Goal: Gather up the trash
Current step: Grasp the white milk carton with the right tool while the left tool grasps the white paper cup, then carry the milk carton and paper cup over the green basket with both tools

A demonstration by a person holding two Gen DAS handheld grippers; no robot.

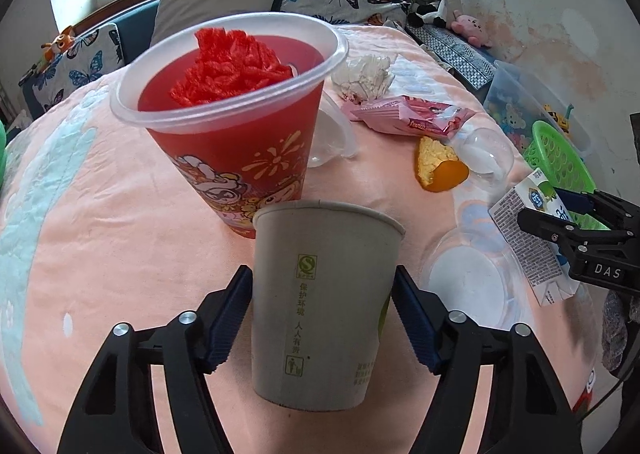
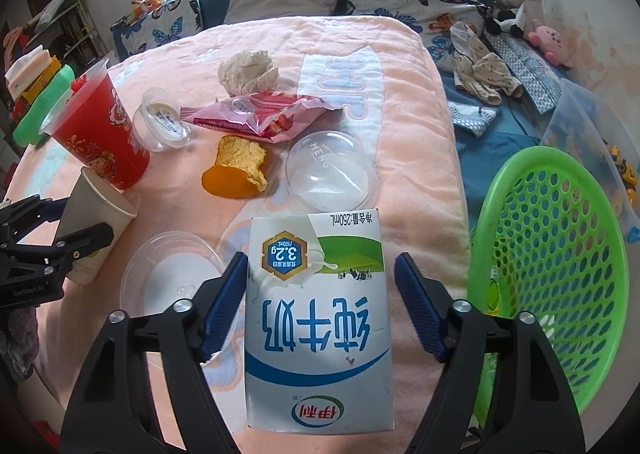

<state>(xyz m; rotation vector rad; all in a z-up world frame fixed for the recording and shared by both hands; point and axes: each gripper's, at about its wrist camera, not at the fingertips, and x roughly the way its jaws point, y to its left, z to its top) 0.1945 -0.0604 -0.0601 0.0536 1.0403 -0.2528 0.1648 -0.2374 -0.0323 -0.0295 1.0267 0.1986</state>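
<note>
My left gripper (image 1: 323, 314) is shut on a grey paper cup (image 1: 320, 306), its blue pads pressed on both sides; the cup also shows in the right wrist view (image 2: 96, 210). My right gripper (image 2: 320, 306) holds a white milk carton (image 2: 318, 318) between its fingers, the left pad touching and the right pad close beside it; the carton also shows in the left wrist view (image 1: 528, 250). A green perforated basket (image 2: 556, 254) stands to the right of the carton, off the bed's edge.
On the peach blanket (image 2: 408, 114) lie a red plastic cup (image 1: 236, 126), a pink snack wrapper (image 2: 260, 114), a crumpled tissue (image 2: 248, 70), a bitten orange cake (image 2: 238, 170), a clear dome lid (image 2: 332, 170) and clear plastic containers (image 2: 176, 274). Pillows and toys line the far side.
</note>
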